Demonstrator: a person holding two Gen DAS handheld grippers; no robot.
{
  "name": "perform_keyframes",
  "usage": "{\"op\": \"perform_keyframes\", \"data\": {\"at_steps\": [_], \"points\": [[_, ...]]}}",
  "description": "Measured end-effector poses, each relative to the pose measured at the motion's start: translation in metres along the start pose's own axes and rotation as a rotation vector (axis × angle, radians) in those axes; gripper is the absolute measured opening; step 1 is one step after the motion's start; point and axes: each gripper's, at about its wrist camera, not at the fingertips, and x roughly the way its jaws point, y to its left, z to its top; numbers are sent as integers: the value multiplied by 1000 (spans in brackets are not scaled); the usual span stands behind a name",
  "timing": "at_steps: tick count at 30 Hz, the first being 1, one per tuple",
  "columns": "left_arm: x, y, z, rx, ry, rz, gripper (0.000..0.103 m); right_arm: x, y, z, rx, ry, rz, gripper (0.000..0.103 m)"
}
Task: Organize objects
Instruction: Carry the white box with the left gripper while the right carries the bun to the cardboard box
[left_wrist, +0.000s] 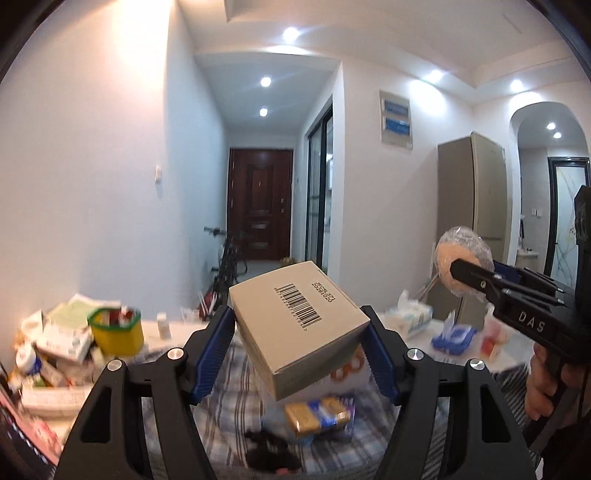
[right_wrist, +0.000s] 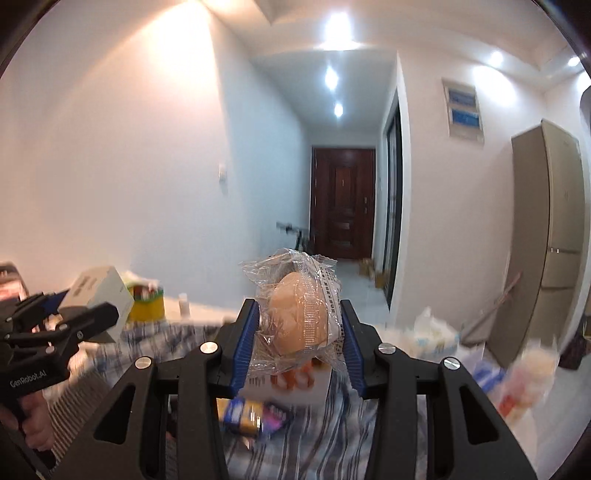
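Holding a beige cardboard box with a printed barcode (left_wrist: 299, 325) tilted between its blue ribbed pads, the left hand-held gripper (left_wrist: 300, 349) is clamped on the box's two sides and points nearly level toward the hallway, well above the striped cloth-covered surface (left_wrist: 236, 402). The box hangs in the air, one corner dipping toward the camera. To the right in the same view, the right hand-held gripper (left_wrist: 461, 271) is carried at about the same height, a person's hand (left_wrist: 543, 384) wrapped around its black grip. In the right wrist view its blue pads are pressed on a round tan bun in a clear crinkled plastic wrapper (right_wrist: 299, 321), also lifted clear of the surface. Below the bun lie a blurred blue-and-yellow packet (right_wrist: 251, 411) and a white box with orange marks (right_wrist: 295, 380). A yellow tub with a green rim (left_wrist: 116, 330) stands at the left among piled packets.
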Motion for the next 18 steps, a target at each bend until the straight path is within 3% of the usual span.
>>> {"op": "perform_keyframes", "data": {"at_steps": [5, 9, 13, 18], "points": [[-6, -6, 47, 18, -99, 31, 70, -16, 1, 52, 12, -141, -7, 42], [-8, -4, 76, 3, -162, 54, 70, -27, 2, 83, 62, -220, 35, 42], [-4, 5, 91, -60, -229, 96, 70, -19, 2, 103, 88, -259, 32, 42], [8, 11, 97, -85, -229, 66, 70, -1, -3, 102, 106, -257, 16, 41]]}}
